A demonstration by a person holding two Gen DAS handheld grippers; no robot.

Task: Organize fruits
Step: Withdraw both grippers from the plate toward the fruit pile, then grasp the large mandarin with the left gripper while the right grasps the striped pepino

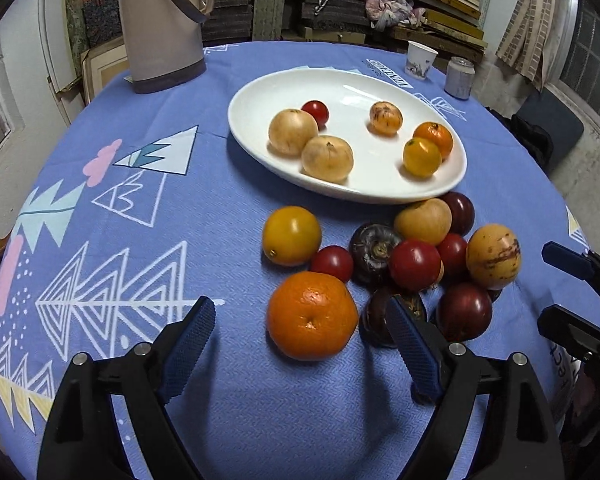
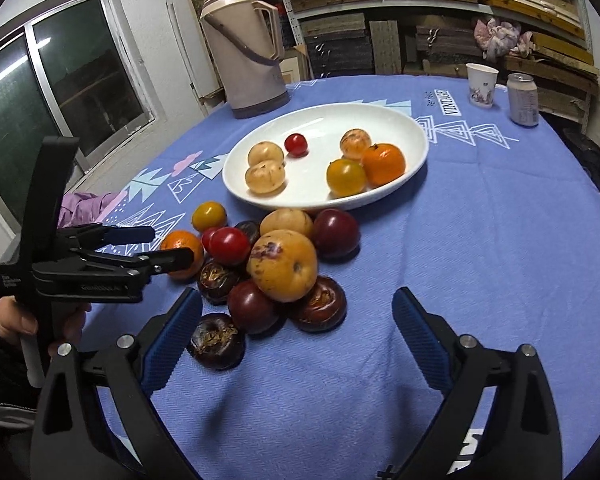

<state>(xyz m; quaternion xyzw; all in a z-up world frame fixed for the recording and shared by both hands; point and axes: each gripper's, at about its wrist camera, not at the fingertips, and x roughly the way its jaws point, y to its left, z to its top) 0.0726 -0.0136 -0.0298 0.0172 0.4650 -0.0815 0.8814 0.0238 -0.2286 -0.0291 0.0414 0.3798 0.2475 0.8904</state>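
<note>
A white oval plate (image 1: 340, 84) (image 2: 404, 128) holds several fruits: tan ones, small oranges and a red tomato. In front of it a pile of fruits lies on the blue cloth: an orange (image 1: 312, 315) (image 2: 180, 246), a yellow fruit (image 1: 291, 235), red tomatoes (image 1: 414, 264), dark purple fruits (image 2: 252, 308) and a big tan fruit (image 2: 282, 265). My left gripper (image 1: 302, 332) is open, its fingers on either side of the orange. My right gripper (image 2: 298, 312) is open and empty, just before the pile. The left gripper (image 2: 140, 245) also shows in the right wrist view.
A beige thermos jug (image 1: 160, 24) (image 2: 244, 44) stands at the back left of the round table. A paper cup (image 1: 419, 60) (image 2: 482, 85) and a can (image 1: 460, 78) (image 2: 522, 98) stand at the back right. Shelves with stacked boards lie behind.
</note>
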